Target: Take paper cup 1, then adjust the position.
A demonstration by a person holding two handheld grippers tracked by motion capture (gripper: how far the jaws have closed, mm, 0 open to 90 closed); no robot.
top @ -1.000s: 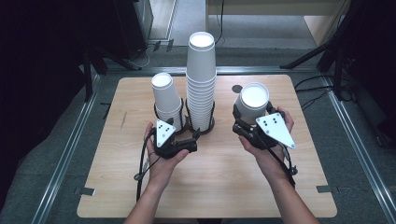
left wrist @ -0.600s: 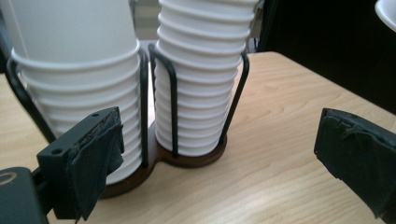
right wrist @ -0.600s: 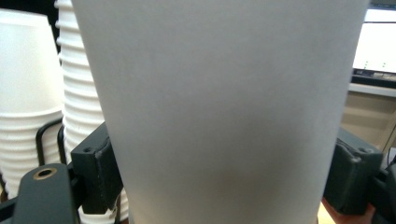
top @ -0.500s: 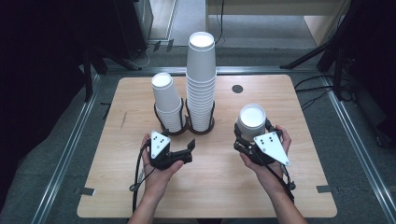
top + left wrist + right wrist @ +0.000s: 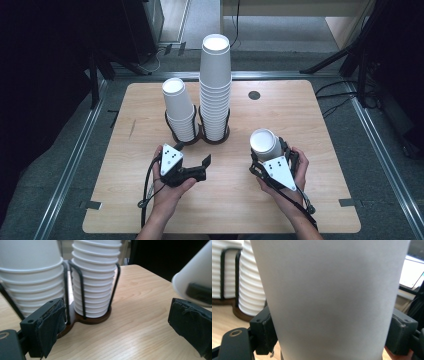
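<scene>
The right gripper has its fingers clenched on a single white paper cup, upside down, held over the near right part of the pale wooden counter. The left gripper hangs released with nothing between its fingers. Beyond them a dark wire double cup holder carries a short white cup stack and a tall white cup stack, well apart from the held cup. No readable writing anywhere.
</scene>
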